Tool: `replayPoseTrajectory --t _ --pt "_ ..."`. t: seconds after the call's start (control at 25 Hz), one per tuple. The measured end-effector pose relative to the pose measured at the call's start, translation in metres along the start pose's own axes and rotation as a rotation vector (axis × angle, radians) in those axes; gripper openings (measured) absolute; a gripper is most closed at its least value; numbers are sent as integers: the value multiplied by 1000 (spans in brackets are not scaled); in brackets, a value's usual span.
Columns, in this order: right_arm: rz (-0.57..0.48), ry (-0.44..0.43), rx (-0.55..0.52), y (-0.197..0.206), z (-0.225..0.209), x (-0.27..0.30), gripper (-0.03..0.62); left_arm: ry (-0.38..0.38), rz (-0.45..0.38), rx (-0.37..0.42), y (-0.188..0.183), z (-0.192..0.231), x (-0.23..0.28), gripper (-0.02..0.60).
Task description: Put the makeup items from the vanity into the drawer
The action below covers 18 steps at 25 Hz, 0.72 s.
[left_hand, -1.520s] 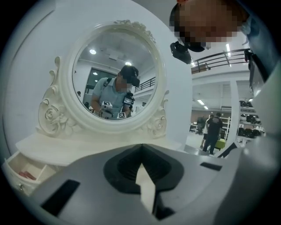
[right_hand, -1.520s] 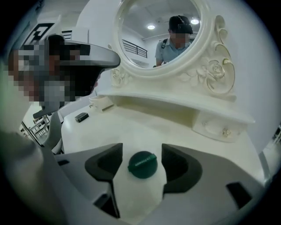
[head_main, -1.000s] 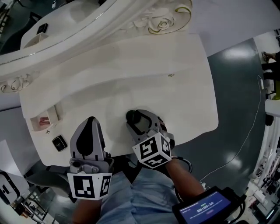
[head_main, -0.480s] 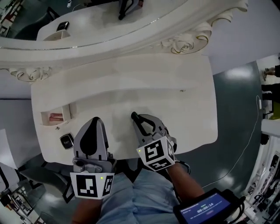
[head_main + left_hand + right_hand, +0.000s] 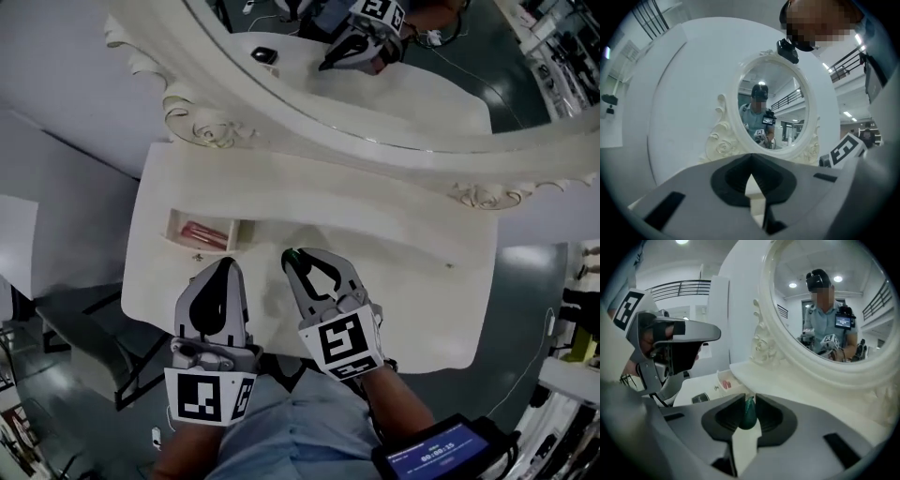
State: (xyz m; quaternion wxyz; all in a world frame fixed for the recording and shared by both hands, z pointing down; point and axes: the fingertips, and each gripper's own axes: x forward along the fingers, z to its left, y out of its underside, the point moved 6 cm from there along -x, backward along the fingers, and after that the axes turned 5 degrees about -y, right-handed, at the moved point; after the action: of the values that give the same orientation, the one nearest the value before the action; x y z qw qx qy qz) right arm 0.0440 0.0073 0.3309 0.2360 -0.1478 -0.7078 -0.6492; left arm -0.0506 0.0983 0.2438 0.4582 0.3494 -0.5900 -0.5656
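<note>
A pink, tube-shaped makeup item (image 5: 203, 234) lies in the small open white drawer (image 5: 174, 225) at the left of the cream-white vanity top (image 5: 412, 253). Just right of the drawer, the left gripper (image 5: 225, 266) hovers with its jaws pressed together on nothing. Beside it, the right gripper (image 5: 290, 259) has just been closing its jaws, and they pinch a small dark-green teardrop-shaped makeup item (image 5: 749, 414) over the vanity top.

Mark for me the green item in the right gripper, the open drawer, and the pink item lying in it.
green item (image 5: 749, 413), right gripper view, its rounded lower body.
open drawer (image 5: 200, 248), head view, its near wall.
pink item (image 5: 203, 233), head view, its middle.
</note>
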Motion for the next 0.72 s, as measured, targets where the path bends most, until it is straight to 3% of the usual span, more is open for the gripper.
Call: replayPoseTrajectory --t 0.28,0.52,0.72 --pt "-50 -161 -140 -63 39 78 64 -218 -46 -43 -6 87 -19 0" --pt "-21 -245 -211 -81 62 129 64 -325 -35 -88 3 138 -26 0" --pt "18 -224 -255 -80 68 156 87 -341 -16 -108 13 166 -23 0"
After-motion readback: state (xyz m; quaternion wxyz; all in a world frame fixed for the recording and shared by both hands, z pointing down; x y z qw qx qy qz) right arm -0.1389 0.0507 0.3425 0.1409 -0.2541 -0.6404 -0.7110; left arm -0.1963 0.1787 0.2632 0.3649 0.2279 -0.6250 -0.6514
